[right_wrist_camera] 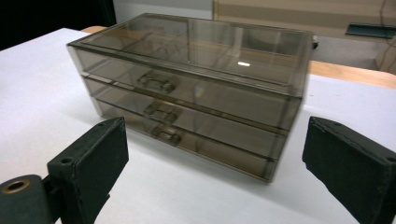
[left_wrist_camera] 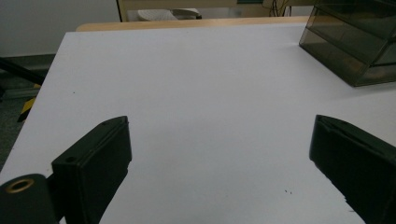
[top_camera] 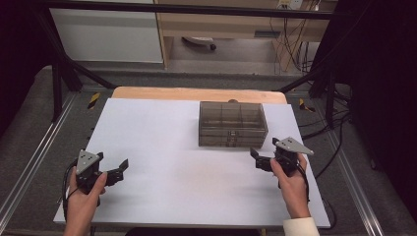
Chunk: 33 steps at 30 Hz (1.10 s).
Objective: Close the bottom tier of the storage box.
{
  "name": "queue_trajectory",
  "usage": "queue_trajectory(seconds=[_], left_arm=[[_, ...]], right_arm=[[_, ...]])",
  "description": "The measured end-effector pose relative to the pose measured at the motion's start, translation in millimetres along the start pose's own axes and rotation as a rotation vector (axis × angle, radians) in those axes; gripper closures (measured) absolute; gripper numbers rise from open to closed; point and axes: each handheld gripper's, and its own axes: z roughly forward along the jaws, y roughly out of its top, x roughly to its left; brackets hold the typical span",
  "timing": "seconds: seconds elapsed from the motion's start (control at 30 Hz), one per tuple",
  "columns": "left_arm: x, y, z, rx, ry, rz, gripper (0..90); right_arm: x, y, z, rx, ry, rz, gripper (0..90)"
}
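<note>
Drawer unit [top_camera: 232,124]: a smoky see-through box of three drawers is sitting on the far right part of the white tabletop [top_camera: 167,142], its handled fronts facing you; all three drawers are lying shut. In the right gripper view the drawer unit [right_wrist_camera: 196,88] is standing just ahead of the jaws, with three small handles [right_wrist_camera: 159,80] stacked one above the other, left of the fronts' middle.

Right gripper [top_camera: 265,153]: your right hand [top_camera: 290,182] is holding it near the table's right edge, just in front of the unit's right front corner and apart from it. The jaws are standing wide apart and gripping nothing. The grey three-cornered plate [top_camera: 293,145] is riding on top.

Left gripper [top_camera: 114,168]: your left hand [top_camera: 83,194] is holding it at the near left corner, jaws pointing right across the table. The jaws are spread wide and holding nothing. In the left gripper view the unit's corner [left_wrist_camera: 355,42] is showing at upper right, well apart from the jaws.

Open room: bare white surface is lying between your two grippers and across the whole left half of the top.

Edges: a wooden strip [top_camera: 196,93] is running along the far edge; a dark metal frame [top_camera: 59,83] is standing around the table, and cables [top_camera: 339,123] are trailing beside the right edge.
</note>
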Motion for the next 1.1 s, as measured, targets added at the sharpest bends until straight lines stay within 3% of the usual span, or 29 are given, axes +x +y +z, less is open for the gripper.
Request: queue_trajectory(seconds=[0.4, 1.1], left_arm=[[29.2, -0.5, -10.3, -0.049, 0.024, -0.032, 4.9], [30.9, -1.0, -14.1, -0.053, 0.011, -0.011, 4.7]], right_arm=[[-18.9, -9.4, -19.9, -0.021, -0.028, -0.008, 3.8], [-32.6, -35.9, -50.0, -0.016, -0.035, -0.017, 5.8]])
